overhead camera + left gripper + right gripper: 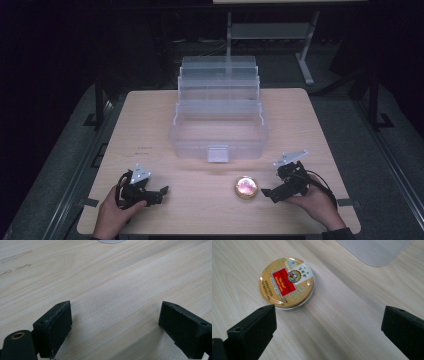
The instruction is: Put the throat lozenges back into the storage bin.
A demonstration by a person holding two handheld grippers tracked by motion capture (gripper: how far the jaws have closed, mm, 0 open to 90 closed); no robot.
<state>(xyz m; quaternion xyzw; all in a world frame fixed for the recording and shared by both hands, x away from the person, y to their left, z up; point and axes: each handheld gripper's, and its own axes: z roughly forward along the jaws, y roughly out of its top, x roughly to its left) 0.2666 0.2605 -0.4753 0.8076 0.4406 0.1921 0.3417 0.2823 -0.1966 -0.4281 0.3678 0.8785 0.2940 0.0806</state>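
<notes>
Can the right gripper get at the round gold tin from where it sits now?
Probably yes. The right gripper has its jaws wide open, just beside the round gold tin, which lies flat on the bare table with nothing between them.

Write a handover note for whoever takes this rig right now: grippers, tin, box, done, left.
Left gripper: open, low over bare table, holding nothing.
Right gripper: open, just right of the round gold candy tin, not touching it.
Tin: flat on the table, lid up, in front of the clear tiered box, which stands open.
Done: nothing gripped yet.
Left: probably close the right gripper on the tin and lift it, likely into the box.
</notes>
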